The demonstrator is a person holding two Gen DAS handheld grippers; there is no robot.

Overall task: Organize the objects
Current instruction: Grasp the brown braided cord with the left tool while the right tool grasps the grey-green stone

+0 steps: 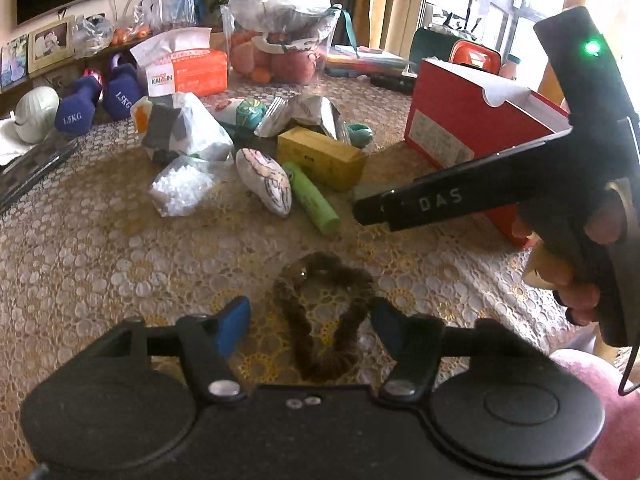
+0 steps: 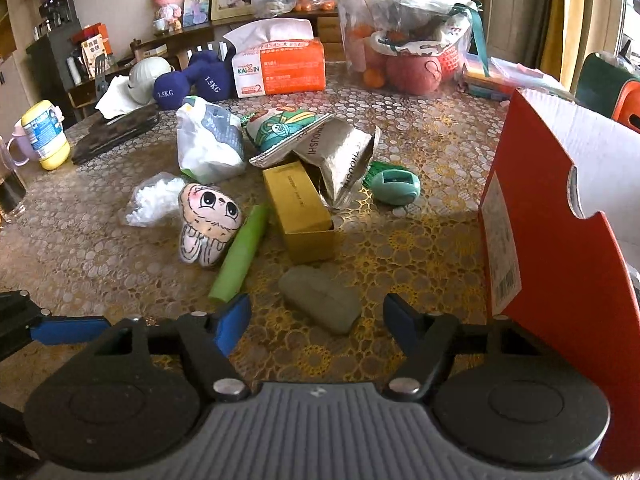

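Note:
A brown fuzzy hair tie (image 1: 324, 312) lies on the lace tablecloth between the fingers of my open left gripper (image 1: 308, 324), close in front. My right gripper (image 2: 316, 324) is open and empty, with a grey stone-like pad (image 2: 320, 300) just ahead between its fingers. The red open cardboard box (image 2: 560, 232) stands right of it, and shows in the left wrist view (image 1: 460, 120) too. A pile sits mid-table: a yellow box (image 2: 300, 212), a green tube (image 2: 240, 252), a cartoon plush (image 2: 208, 224), a silver foil bag (image 2: 344, 160), a white bag (image 2: 208, 144) and a teal oval case (image 2: 396, 186).
At the back stand a tissue pack (image 2: 280, 68), two blue dumbbells (image 2: 192, 80), a bag of fruit (image 2: 404, 40) and a white helmet-like object (image 2: 144, 72). A yellow cup (image 2: 44, 136) stands far left. A small bag of white pellets (image 2: 152, 200) lies near the plush.

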